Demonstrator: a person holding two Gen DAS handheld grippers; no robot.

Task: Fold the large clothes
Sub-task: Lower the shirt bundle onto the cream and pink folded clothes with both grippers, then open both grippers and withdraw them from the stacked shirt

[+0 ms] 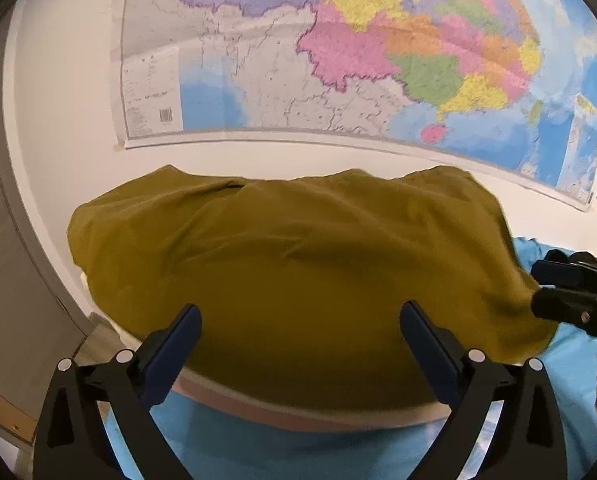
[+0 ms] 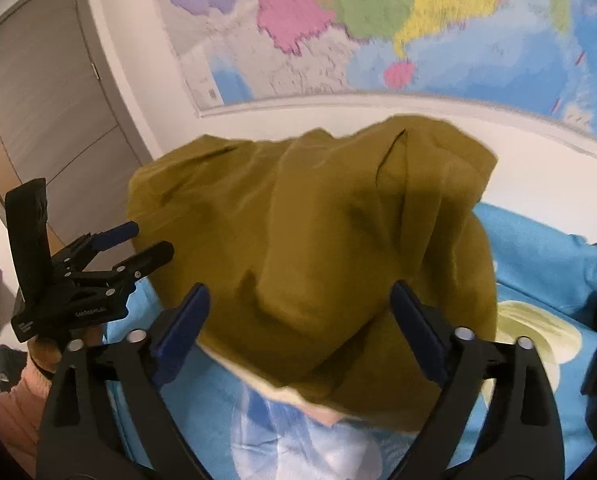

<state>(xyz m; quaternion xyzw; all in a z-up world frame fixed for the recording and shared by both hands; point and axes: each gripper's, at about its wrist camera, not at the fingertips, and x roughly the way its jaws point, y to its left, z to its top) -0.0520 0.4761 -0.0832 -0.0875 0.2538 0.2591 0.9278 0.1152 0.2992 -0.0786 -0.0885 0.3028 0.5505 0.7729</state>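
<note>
An olive-brown garment (image 1: pixel 298 248) lies bunched in a broad mound on a blue sheet (image 1: pixel 234 440), with its far edge against the white wall. My left gripper (image 1: pixel 300 320) hovers over its near edge, open, with nothing between the blue pads. In the right wrist view the same garment (image 2: pixel 318 232) shows folds and a raised flap at the back right. My right gripper (image 2: pixel 300 298) stands open above its near part, gripping nothing. Each gripper shows in the other's view: the right gripper (image 1: pixel 538 286) at the cloth's right corner, the left gripper (image 2: pixel 152 239) beside its left edge.
A large coloured map (image 1: pixel 358 52) hangs on the wall behind the bed. A grey door (image 2: pixel 50 120) stands at the left. The blue sheet (image 2: pixel 538 248) carries pale yellow and white prints. A peach sleeve (image 2: pixel 14 392) holds the left gripper.
</note>
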